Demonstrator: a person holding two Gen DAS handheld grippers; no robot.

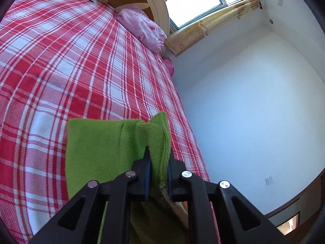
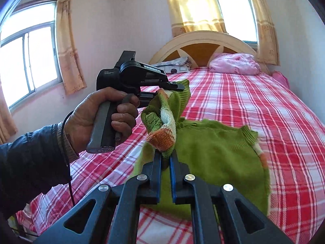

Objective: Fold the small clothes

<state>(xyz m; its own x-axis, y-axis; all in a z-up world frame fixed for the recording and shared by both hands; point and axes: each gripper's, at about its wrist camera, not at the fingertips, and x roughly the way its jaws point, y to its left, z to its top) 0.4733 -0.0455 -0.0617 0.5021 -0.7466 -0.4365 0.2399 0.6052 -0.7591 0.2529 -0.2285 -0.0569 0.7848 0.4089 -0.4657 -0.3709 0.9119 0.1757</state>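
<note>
Red-and-white plaid bedding [image 2: 254, 105] fills the lower half of both views, with a pink pillow [image 2: 235, 61] against the headboard [image 2: 203, 40] at upper centre and curtained windows behind.

You have the green sweater [image 2: 219, 152] lifted off the bed at two points. Your left tool [image 1: 158, 162] is clenched on a ribbed green edge, low in the centre of its own view, with cloth hanging past both jaws. Your right tool [image 2: 166, 158] is clamped on the striped orange-and-white cuff at lower centre of its frame. In that same view your left hand [image 2: 103, 113] grips its handle at centre left, close beside the right tool's catch.

The sweater's body drapes down to the plaid at right of centre, collar toward the right.

This looks like an early fold, a sleeve or side being carried across the body. Next you need to lay the held edges flat over the green panel, keeping them level, then let go.
</note>
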